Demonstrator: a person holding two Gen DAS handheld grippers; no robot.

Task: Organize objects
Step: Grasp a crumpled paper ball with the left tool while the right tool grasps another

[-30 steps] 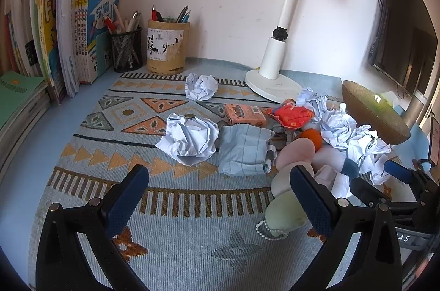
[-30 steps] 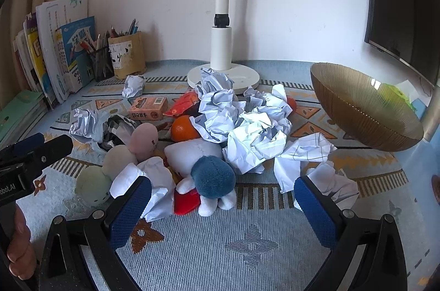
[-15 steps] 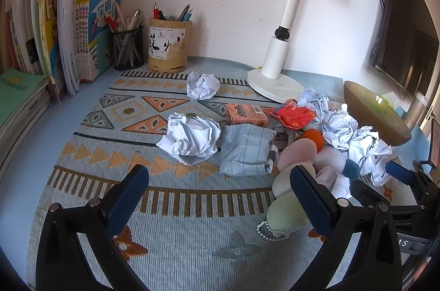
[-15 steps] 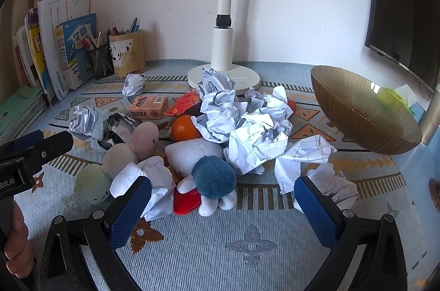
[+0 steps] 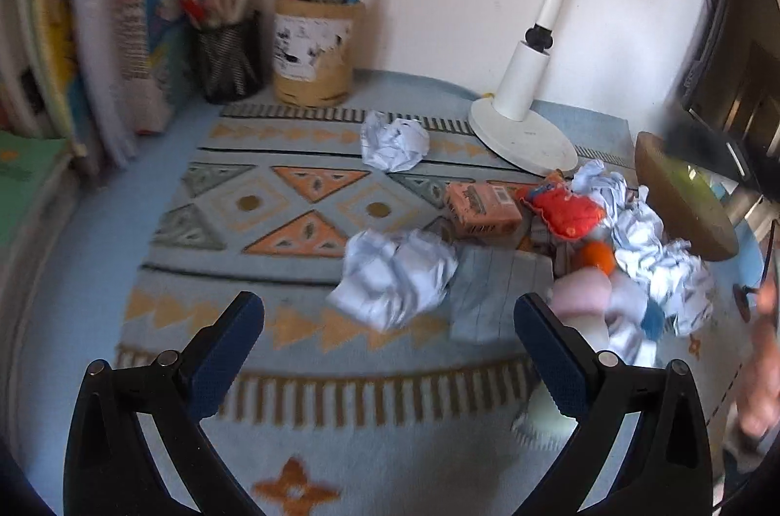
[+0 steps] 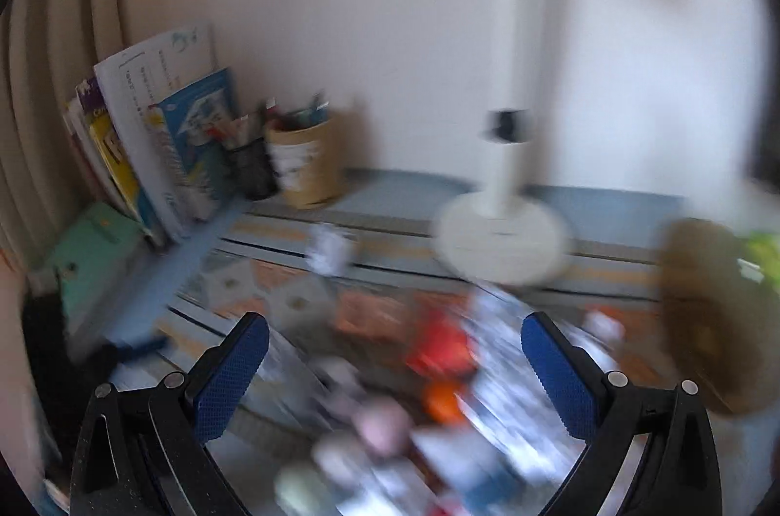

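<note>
- The left gripper [image 5: 389, 328] is held above the patterned mat [image 5: 273, 204] on the counter, its fingers spread wide with nothing between them.
- A crumpled paper ball [image 5: 397, 279] is seen just ahead of the left gripper, touching a folded grey cloth [image 5: 497, 296].
- A second paper ball [image 5: 395, 141] lies near the lamp base [image 5: 524, 136].
- An orange box [image 5: 482, 208], a red pouch [image 5: 560, 209] and an orange fruit [image 5: 594, 257] are heaped with more crumpled paper beside a golden bowl [image 5: 682, 199].
- The right gripper [image 6: 394, 374] is also seen with fingers spread and empty; its view is heavily blurred, so the pile below can only be guessed at.
</note>
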